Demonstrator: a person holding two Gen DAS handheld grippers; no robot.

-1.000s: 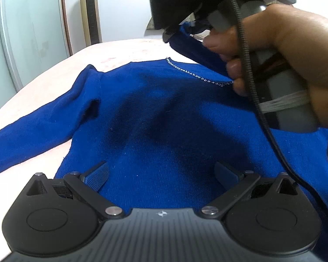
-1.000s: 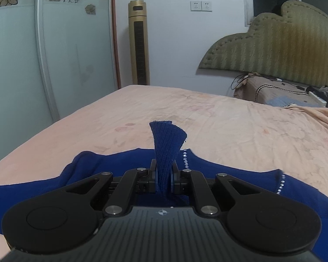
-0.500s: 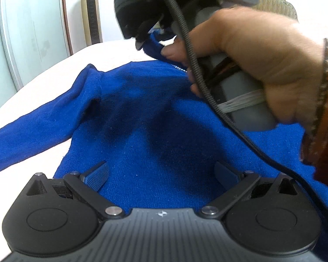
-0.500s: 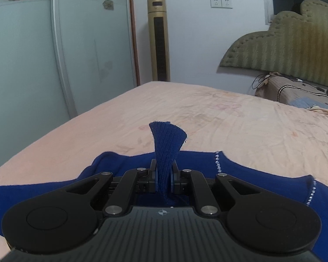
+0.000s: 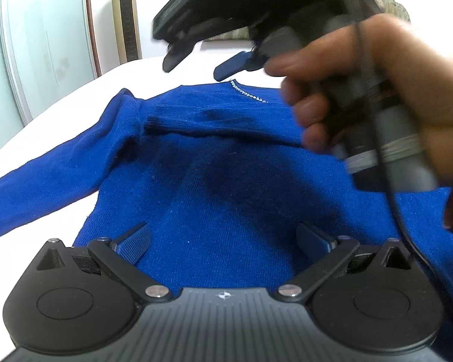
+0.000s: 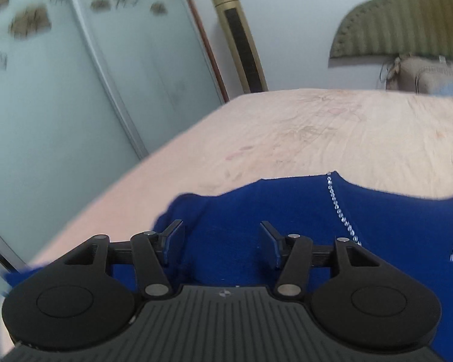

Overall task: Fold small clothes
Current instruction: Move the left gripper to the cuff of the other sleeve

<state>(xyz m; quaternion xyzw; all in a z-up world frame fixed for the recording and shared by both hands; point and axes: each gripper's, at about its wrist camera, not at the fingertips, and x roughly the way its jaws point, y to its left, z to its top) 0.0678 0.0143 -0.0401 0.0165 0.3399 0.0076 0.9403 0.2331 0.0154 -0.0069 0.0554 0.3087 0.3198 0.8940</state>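
Blue sweater [image 5: 226, 187] lies flat on the bed [image 6: 332, 126], one sleeve [image 5: 214, 123] folded across the chest; left gripper [image 5: 223, 241] wide open, empty, over the hem; right gripper [image 6: 222, 244] open, empty, above the neckline.

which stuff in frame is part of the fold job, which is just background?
In the job:
blue sweater, one sleeve folded across its chest
left claw, open above the hem
right claw, open, holding nothing

Background:
gold tower fan
frosted sliding door
padded headboard
pink bedsheet under the sweater
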